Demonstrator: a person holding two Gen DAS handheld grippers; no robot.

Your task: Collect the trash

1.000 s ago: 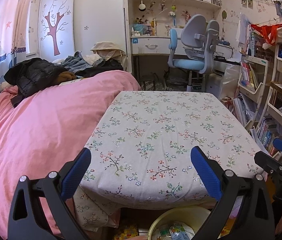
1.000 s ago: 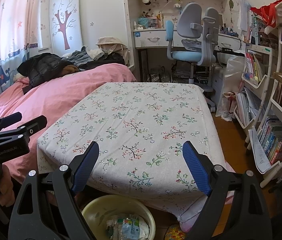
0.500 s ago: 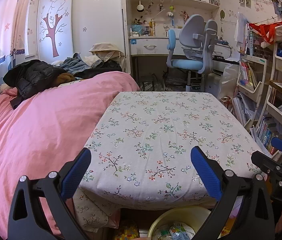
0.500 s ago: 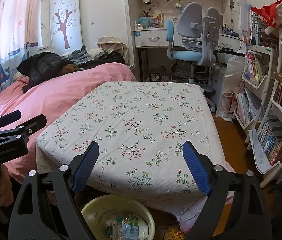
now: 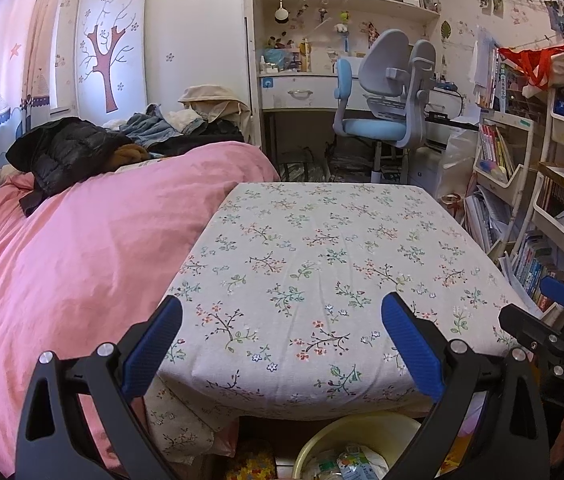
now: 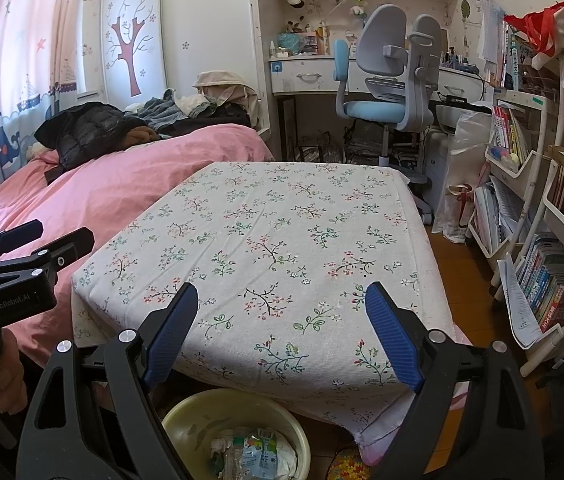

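A pale yellow basin (image 6: 202,412) stands on the floor below the table's near edge, holding crumpled wrappers and a plastic bottle (image 6: 252,454); its rim (image 5: 346,428) also shows in the left wrist view. The table (image 5: 314,264) wears a floral cloth with nothing on top. My left gripper (image 5: 282,344) hangs open over the table's near edge, nothing between its blue pads. My right gripper (image 6: 280,336) is open too, above the near edge and the basin, holding nothing. Each gripper appears at the side of the other's view, with a hand on the left one's grip.
A bed with a pink cover (image 5: 82,248) and piled clothes (image 5: 66,148) runs along the table's left. White racks of books (image 6: 542,272) stand at the right over a strip of wooden floor (image 6: 462,280). A desk and blue-grey chair (image 5: 386,92) stand beyond the table.
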